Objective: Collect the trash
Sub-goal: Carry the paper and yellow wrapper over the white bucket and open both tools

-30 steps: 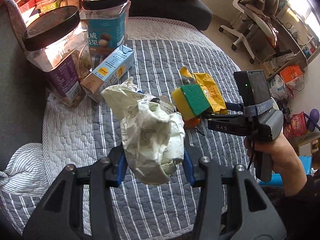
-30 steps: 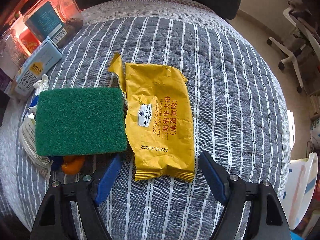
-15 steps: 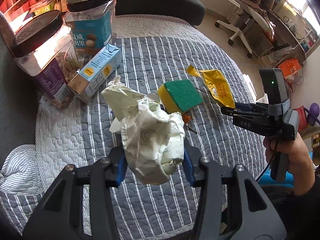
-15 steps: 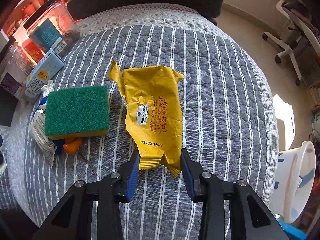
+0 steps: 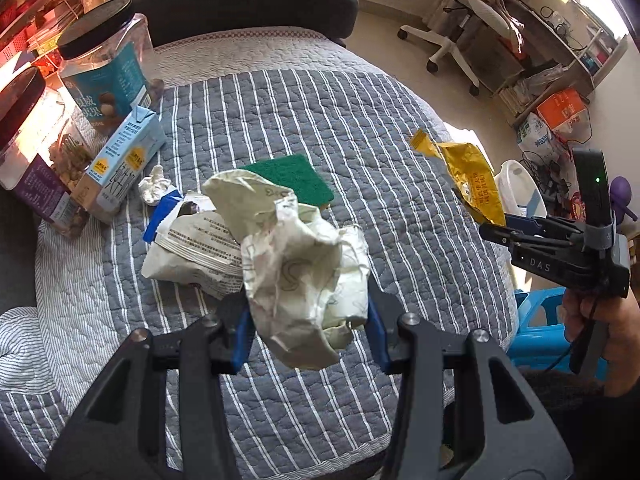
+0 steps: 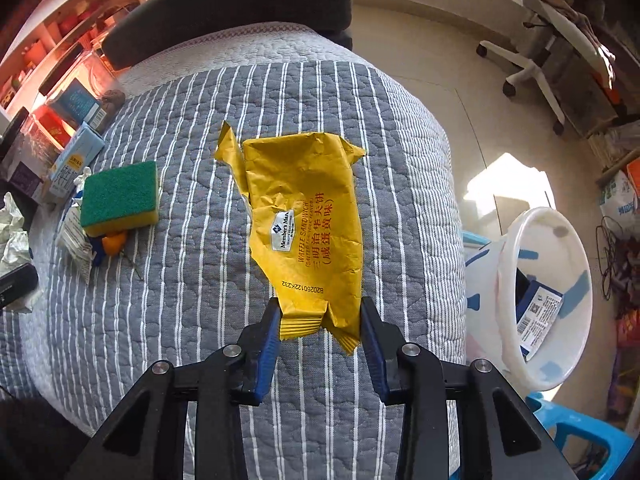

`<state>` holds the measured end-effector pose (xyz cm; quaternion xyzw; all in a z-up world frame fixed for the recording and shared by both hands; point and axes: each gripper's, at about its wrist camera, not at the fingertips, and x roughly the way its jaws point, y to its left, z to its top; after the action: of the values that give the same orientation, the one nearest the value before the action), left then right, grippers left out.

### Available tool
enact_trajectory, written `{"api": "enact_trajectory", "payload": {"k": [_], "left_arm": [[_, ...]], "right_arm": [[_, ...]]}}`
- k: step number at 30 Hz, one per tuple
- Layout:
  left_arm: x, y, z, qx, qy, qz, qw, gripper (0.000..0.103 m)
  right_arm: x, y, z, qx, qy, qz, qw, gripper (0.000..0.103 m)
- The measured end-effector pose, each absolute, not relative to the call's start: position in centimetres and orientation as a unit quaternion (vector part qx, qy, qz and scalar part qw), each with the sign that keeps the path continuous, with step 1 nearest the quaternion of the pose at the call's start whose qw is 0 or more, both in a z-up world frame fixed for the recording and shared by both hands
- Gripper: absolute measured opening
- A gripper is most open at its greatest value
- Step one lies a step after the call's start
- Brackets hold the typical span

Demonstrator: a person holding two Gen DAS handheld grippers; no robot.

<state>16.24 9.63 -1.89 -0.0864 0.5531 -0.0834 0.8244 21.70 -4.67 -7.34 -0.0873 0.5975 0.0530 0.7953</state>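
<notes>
My right gripper (image 6: 320,332) pinches the crinkled yellow foil snack wrapper (image 6: 308,216) by its crimped end — light, floppy (likely slippery). My left gripper (image 5: 310,320) squeezes a crumpled white paper ball (image 5: 296,264) — soft, springy.

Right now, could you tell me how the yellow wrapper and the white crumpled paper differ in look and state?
The yellow wrapper is a fairly flat, printed snack pouch; the white crumpled paper is balled into a bulky wad. The wrapper is pinched only at its bottom edge by the right hand-held gripper, while the paper fills the gap of the left hand-held gripper. Both are held up above the striped quilt.
</notes>
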Motion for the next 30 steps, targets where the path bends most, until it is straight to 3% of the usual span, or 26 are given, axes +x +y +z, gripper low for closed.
{"api": "enact_trajectory", "payload": {"k": [14, 30], "left_arm": [[17.7, 2.2, -1.7, -0.066, 0.538, -0.128, 0.831, 0.048], [18.5, -5.4, -1.2, -0.046, 0.510, -0.176, 0.841, 0.048]], "right_arm": [[18.4, -14.8, -3.9, -0.033, 0.582, -0.007, 0.812, 0.039], [17.4, -28.0, -4.2, 0.053, 0.573, -0.120, 0.809, 0.043]]}}
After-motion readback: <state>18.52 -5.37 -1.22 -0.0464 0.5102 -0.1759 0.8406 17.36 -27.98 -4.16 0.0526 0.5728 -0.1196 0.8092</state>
